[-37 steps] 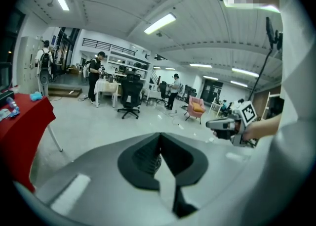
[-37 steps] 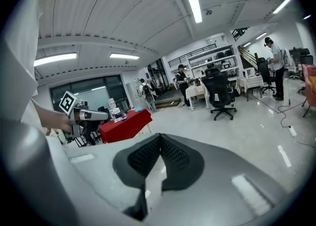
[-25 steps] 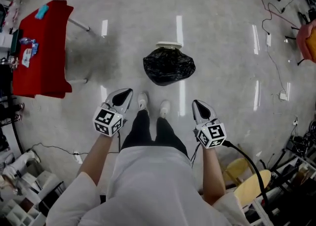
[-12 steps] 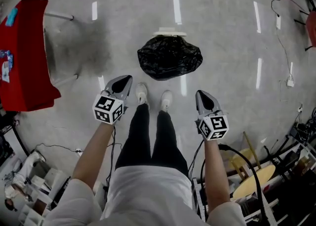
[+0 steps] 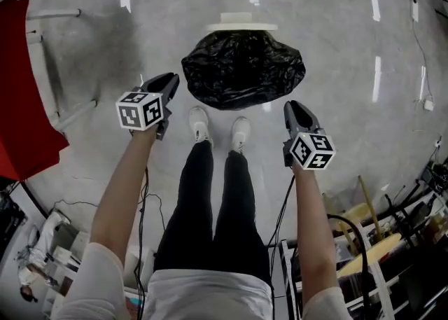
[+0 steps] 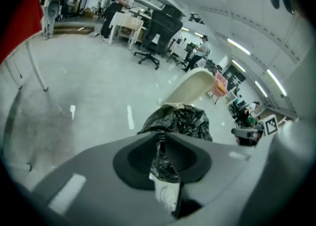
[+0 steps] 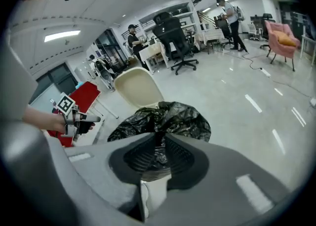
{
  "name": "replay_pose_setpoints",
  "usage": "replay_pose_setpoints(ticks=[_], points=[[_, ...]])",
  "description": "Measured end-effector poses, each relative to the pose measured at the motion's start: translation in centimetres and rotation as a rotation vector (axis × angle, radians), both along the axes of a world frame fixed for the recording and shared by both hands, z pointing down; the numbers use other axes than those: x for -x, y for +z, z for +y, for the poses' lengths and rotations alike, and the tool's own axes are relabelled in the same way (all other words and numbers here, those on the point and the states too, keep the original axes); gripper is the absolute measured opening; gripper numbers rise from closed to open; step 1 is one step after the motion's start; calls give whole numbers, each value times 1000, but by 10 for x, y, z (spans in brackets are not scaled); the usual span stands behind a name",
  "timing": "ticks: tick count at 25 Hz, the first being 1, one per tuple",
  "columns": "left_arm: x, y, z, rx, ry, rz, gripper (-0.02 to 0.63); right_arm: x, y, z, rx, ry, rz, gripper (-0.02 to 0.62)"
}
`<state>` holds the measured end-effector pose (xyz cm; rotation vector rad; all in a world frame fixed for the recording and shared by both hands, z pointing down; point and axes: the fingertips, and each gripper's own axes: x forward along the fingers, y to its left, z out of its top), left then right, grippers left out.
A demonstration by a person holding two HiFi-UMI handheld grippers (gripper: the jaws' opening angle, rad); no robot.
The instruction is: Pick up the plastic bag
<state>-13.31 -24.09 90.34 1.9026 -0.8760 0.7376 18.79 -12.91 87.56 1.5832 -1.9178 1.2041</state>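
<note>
At the far left a red-draped worktop (image 5: pixel 19 119) stands well apart from the action and plays no part. The left claw (image 5: pixel 170 79) hangs above the floor (image 5: pixel 84 52) beside the person's left shoe (image 5: pixel 199 124). Its jaws are just parting from a narrow slit with nothing between them, and its own view only looks through the gap at the bag farther on. The plastic bag (image 5: pixel 242 70), black, crumpled and bulging, sits on the floor just ahead of the person's feet, between the two claws, with a pale chair seat (image 6: pixel 191 85) right behind it. The right claw (image 5: pixel 294 107) hangs by the right shoe (image 5: pixel 240 131), its jaws likewise opening on empty air and pointed towards the bag's near right flank. I judge this to be the approach: both claws are aimed and readying, and neither touches the plastic. The next move calls for lowering and reaching forward, spreading the jaws wider, and finding a raised fold or gathered neck of film to pinch, since the smooth bulge offers little to bite. Taking a fold on each side would likely lift the load evenly. A thin pinch may slip or tear if the bag proves heavy.
</note>
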Motion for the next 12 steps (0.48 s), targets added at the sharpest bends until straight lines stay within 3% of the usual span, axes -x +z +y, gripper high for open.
replay_pose_setpoints(ticks=[5, 7, 12], points=[[8, 63, -13, 113, -91, 30, 96, -8, 70, 0, 73, 104, -28, 113], [7, 78, -12, 165, -135, 74, 176, -16, 90, 3, 107, 163, -58, 153], [-6, 91, -15, 277, -233, 302, 320, -43, 118, -2, 134, 322, -123, 260]])
